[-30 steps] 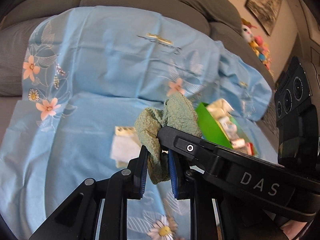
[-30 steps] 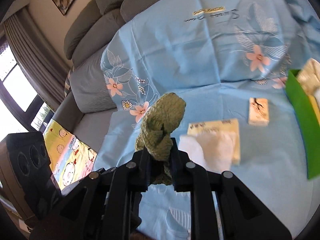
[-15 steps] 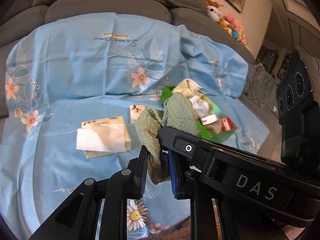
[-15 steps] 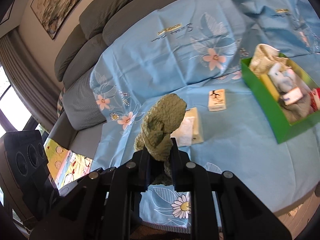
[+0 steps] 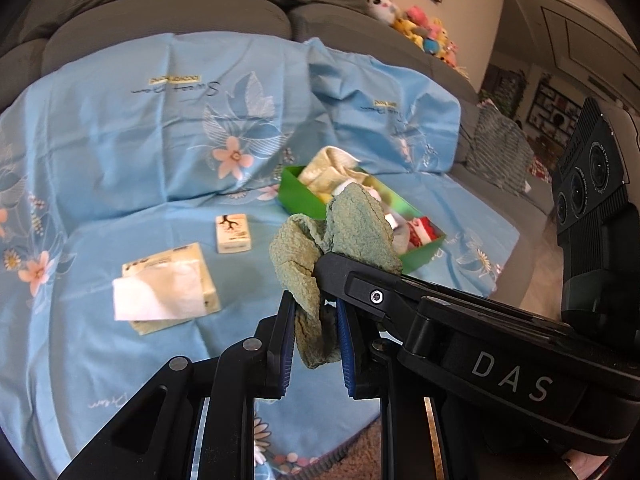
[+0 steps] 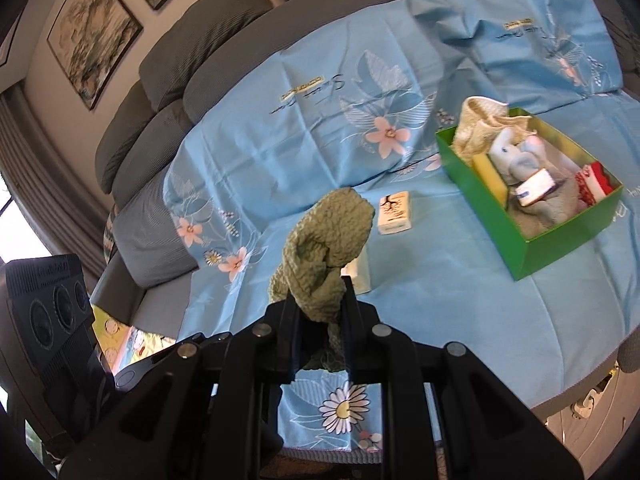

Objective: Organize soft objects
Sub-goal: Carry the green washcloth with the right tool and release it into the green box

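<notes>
A crumpled green terry cloth [image 5: 352, 224] hangs above the blue flowered sheet [image 5: 168, 140], and both grippers hold it. My left gripper [image 5: 315, 322] is shut on its lower fold. My right gripper [image 6: 319, 306] is shut on the same cloth [image 6: 328, 236], and its black finger crosses the left wrist view from the right. A green box [image 6: 480, 186] with several soft items, among them a pale blue plush toy [image 6: 514, 160] and a cream cloth, stands on the sheet to the right. In the left wrist view the green box [image 5: 302, 196] lies just behind the held cloth.
A tissue pack [image 5: 172, 284] with a white sheet pulled out lies on the sheet at the left. A small white packet [image 5: 233, 233] sits beyond it. Grey sofa cushions [image 6: 208, 44] rise behind. Plush toys [image 5: 424, 32] crowd the sofa's far end.
Both views have swung to the right across the sofa, and the green box has come fully into sight. The green cloth stays pinched in both grippers.
</notes>
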